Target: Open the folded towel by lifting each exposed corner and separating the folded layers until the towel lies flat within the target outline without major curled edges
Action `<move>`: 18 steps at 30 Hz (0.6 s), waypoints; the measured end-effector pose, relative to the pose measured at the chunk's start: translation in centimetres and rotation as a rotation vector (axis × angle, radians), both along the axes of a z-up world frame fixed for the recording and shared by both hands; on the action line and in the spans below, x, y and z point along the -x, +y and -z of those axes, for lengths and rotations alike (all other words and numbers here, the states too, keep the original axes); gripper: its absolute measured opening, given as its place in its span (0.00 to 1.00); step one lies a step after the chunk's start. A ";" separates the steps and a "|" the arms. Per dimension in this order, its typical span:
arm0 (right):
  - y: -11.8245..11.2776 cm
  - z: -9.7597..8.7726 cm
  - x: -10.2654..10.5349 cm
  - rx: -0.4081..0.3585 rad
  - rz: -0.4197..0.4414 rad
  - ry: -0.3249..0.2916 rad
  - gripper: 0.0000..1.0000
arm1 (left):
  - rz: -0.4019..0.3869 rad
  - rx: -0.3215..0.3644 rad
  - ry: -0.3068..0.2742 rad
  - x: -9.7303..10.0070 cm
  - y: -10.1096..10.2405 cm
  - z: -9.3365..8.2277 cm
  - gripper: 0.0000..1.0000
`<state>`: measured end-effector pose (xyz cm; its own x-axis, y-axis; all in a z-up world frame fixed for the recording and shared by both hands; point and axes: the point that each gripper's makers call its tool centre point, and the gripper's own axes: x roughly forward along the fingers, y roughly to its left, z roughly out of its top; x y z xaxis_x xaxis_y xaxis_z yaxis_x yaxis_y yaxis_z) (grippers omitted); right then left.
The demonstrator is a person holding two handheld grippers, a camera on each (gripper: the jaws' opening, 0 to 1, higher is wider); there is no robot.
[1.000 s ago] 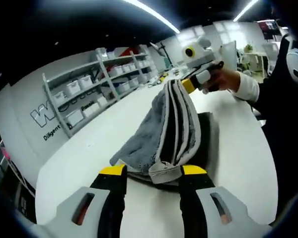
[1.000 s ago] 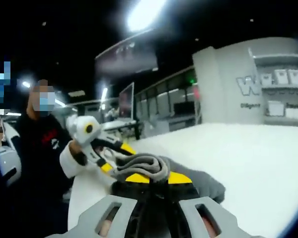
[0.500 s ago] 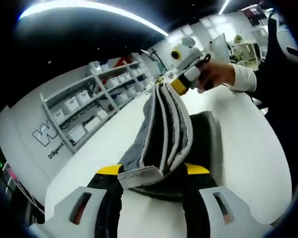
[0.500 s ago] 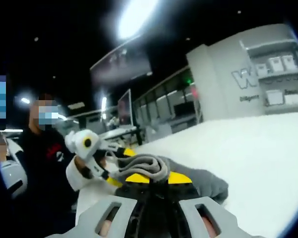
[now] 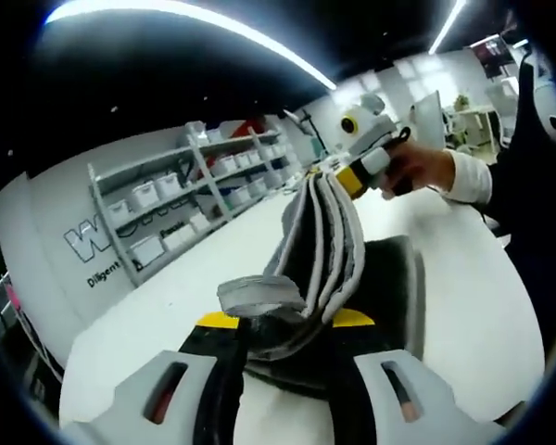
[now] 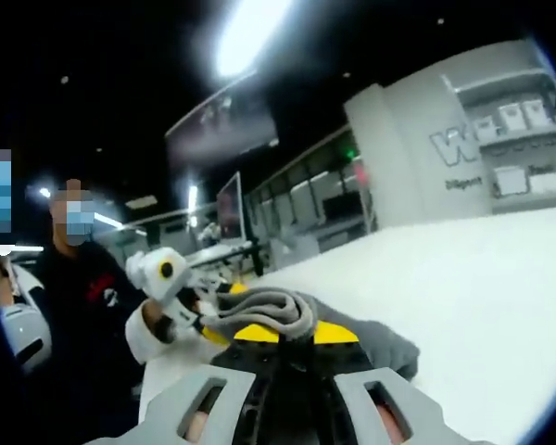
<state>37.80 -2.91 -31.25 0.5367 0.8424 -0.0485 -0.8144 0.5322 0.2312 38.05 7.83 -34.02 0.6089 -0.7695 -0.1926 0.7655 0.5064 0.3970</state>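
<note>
A grey folded towel (image 5: 324, 232) hangs stretched between my two grippers, its several layers standing on edge above the white table (image 5: 463, 306). My left gripper (image 5: 285, 320) is shut on the near end, where one corner flops over above the jaws. At the far end my right gripper (image 5: 352, 176), held in a hand (image 5: 422, 167), is shut on the towel's other end. A dark lower layer still lies on the table. In the right gripper view, the right gripper (image 6: 292, 332) pinches the towel's (image 6: 371, 343) rolled edge, and the left gripper (image 6: 218, 313) holds the far end.
Grey shelves (image 5: 167, 213) with white boxes line the wall beyond the table's far side. A person in dark clothes (image 6: 83, 306) stands at the table's edge. The table top (image 6: 482, 306) spreads wide to the right of the towel.
The towel's near end went from lying between the open left jaws to being gripped and lifted. Its corner now curls above them. The right gripper keeps its hold.
</note>
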 end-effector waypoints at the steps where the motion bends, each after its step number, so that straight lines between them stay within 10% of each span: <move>1: 0.0 0.0 0.0 0.001 -0.001 -0.003 0.02 | 0.001 0.007 0.000 -0.1 0.1 -0.1 0.28; 18: -0.2 -0.7 -1.5 0.185 0.006 -0.189 0.03 | -0.008 0.127 0.071 -2.9 0.6 -2.0 0.20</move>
